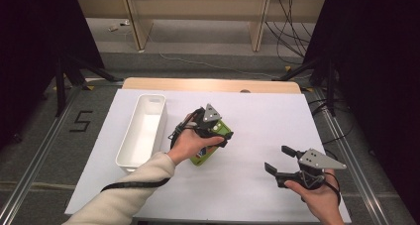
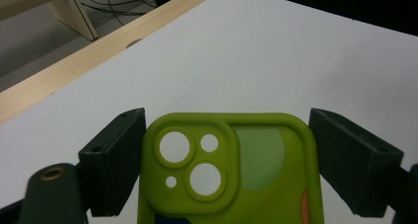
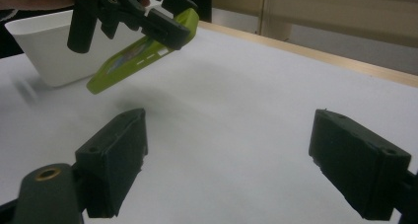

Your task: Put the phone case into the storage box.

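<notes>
Jaws of the left gripper (image 1: 214, 127) clamp a green phone case (image 2: 231, 169) by its long edges, tilted clear of the table (image 1: 257, 116), white bin (image 1: 143, 128) at nine o'clock; light, rubbery, probably flexes under pressure, so edges suit; right gripper (image 1: 278, 159), at four o'clock, gapes empty.

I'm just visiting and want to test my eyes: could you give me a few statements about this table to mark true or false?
1. The left gripper holds a green phone case. True.
2. The phone case lies flat on the table. False: it is lifted and tilted.
3. The right gripper stands open and holds nothing. True.
4. The white bin sits beside the right gripper. False: it sits on the left gripper's side.
</notes>
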Available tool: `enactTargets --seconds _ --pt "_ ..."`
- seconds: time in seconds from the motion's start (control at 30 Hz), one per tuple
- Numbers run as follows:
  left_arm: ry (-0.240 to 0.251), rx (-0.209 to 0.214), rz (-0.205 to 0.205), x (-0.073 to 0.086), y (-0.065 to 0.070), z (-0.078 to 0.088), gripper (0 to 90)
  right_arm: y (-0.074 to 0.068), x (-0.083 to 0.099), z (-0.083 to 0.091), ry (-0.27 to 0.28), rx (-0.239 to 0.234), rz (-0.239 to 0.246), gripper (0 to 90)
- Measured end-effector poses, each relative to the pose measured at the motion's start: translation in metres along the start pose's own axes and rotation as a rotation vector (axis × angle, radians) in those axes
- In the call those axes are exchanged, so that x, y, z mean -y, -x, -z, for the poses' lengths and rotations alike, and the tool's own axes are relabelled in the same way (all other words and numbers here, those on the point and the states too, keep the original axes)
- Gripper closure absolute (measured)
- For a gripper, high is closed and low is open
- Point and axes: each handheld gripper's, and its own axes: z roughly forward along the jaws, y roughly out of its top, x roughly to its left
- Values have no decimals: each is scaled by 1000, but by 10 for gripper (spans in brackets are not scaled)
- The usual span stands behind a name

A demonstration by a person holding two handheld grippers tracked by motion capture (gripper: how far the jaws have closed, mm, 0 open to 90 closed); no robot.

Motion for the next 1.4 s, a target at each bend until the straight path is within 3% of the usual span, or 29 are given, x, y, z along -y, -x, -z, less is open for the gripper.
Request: enactTargets --seconds 1.4 --pt "88 -37 30 -3 -10 42 169 0 0 0 3 3 0 160"
